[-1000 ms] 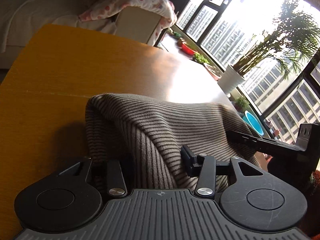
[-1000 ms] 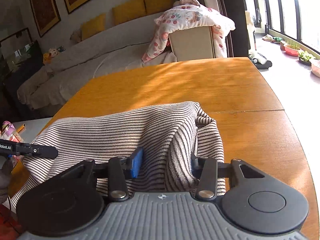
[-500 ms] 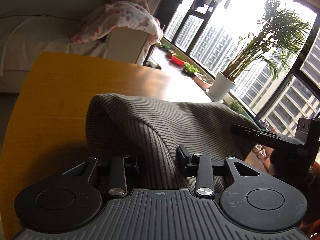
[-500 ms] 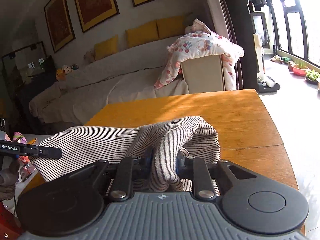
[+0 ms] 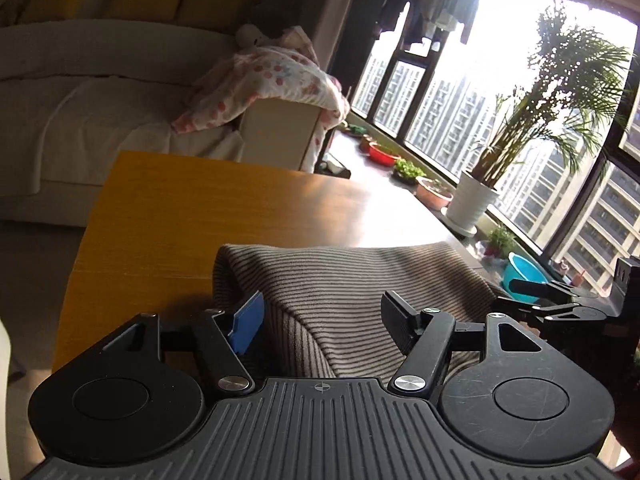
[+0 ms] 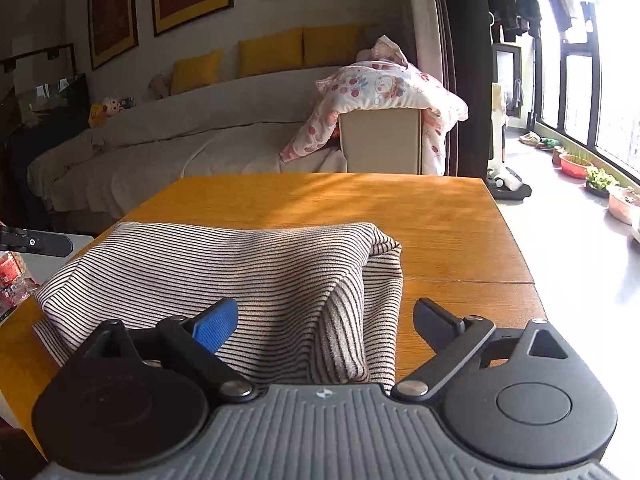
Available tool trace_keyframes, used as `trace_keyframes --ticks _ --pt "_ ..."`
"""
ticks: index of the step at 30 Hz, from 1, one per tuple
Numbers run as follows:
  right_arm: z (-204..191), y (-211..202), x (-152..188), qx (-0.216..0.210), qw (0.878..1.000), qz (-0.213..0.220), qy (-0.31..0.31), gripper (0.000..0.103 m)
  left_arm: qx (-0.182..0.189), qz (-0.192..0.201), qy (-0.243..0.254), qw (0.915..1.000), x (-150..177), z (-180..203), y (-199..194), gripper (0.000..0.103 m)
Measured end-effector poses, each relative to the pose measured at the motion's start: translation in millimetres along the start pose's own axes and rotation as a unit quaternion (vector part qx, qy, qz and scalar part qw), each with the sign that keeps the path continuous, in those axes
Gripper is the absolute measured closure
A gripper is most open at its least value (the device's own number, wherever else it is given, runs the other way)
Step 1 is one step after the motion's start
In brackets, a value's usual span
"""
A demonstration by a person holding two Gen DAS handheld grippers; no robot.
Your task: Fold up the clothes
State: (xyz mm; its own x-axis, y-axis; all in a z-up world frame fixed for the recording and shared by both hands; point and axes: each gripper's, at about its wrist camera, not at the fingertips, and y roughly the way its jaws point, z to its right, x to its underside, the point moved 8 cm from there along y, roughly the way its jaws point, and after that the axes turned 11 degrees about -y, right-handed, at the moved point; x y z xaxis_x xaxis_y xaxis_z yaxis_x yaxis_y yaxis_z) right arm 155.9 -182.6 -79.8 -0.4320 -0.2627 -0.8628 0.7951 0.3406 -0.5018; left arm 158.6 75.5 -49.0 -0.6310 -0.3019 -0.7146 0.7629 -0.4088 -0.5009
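A black-and-white striped garment (image 6: 240, 276) lies folded on the orange wooden table (image 6: 400, 208); it also shows in the left wrist view (image 5: 360, 288). My left gripper (image 5: 324, 312) is open, its jaws spread on either side of a fold at the garment's left end. My right gripper (image 6: 324, 320) is open, its jaws wide on either side of a raised fold at the garment's right end. The right gripper's fingers (image 5: 532, 286) show at the right edge of the left wrist view, and the left gripper's finger (image 6: 36, 242) shows at the left edge of the right wrist view.
A grey sofa (image 6: 180, 140) with yellow cushions and a floral blanket (image 6: 384, 88) over a box stand beyond the table. Potted plants (image 5: 472, 200) line the window sill on the right. The table's far half (image 5: 224, 208) lies beyond the garment.
Both grippers were shut on the garment half a second ago and have opened, letting it settle on the table. Both have tilted upward and drawn back slightly.
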Motion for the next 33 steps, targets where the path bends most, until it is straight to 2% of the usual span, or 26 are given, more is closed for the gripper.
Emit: trace_keyframes --ticks 2,5,7,9,10,12,16,19,24,26,30,33 --pt "-3.2 -5.5 -8.2 -0.009 1.0 0.02 0.002 0.0 0.034 0.0 -0.009 0.9994 -1.8 13.0 -6.0 0.023" --pt "-13.8 -4.3 -18.1 -0.041 0.998 0.041 0.017 0.0 0.081 -0.039 -0.038 0.9952 13.9 25.1 8.8 0.014" --pt "-23.3 3.1 -22.1 -0.075 0.996 0.045 0.035 0.0 0.074 -0.068 -0.056 0.9933 29.5 20.1 27.5 0.012" --pt "-28.4 20.4 -14.7 -0.111 0.991 0.022 0.072 0.0 0.066 -0.097 -0.074 0.9904 45.1 15.0 45.8 0.012" --pt "-27.7 32.6 -5.8 -0.12 0.988 -0.001 0.1 0.0 0.073 -0.093 -0.073 0.9903 46.2 12.7 50.7 0.012" --pt "-28.5 39.3 5.7 -0.115 0.987 0.004 0.115 0.0 0.077 -0.093 -0.068 0.9904 43.0 11.2 53.6 0.012" --pt "-47.6 28.6 12.8 -0.114 0.99 -0.006 0.082 0.0 0.063 -0.09 -0.065 0.9918 30.0 5.5 66.2 0.011" --pt "-66.8 18.2 18.2 -0.128 0.989 -0.008 0.068 0.0 0.054 -0.075 -0.065 0.9936 12.4 -1.2 81.9 0.008" --pt "-93.0 7.9 18.8 -0.141 0.99 -0.019 0.016 0.0 0.048 -0.061 -0.1 0.992 -14.8 -10.7 106.1 0.006" --pt "-88.2 -0.3 8.0 -0.121 0.993 -0.01 -0.008 0.0 0.045 -0.061 -0.108 0.9912 -16.6 -8.2 100.8 0.006" --pt "-41.5 -10.6 -12.8 -0.041 0.999 0.019 -0.002 0.0 0.055 -0.064 -0.112 0.9901 -10.0 6.8 81.1 0.005" --pt "0.6 11.2 -19.1 0.039 0.999 -0.006 -0.026 0.0 0.112 -0.086 -0.114 0.9834 7.8 34.3 67.0 0.005"
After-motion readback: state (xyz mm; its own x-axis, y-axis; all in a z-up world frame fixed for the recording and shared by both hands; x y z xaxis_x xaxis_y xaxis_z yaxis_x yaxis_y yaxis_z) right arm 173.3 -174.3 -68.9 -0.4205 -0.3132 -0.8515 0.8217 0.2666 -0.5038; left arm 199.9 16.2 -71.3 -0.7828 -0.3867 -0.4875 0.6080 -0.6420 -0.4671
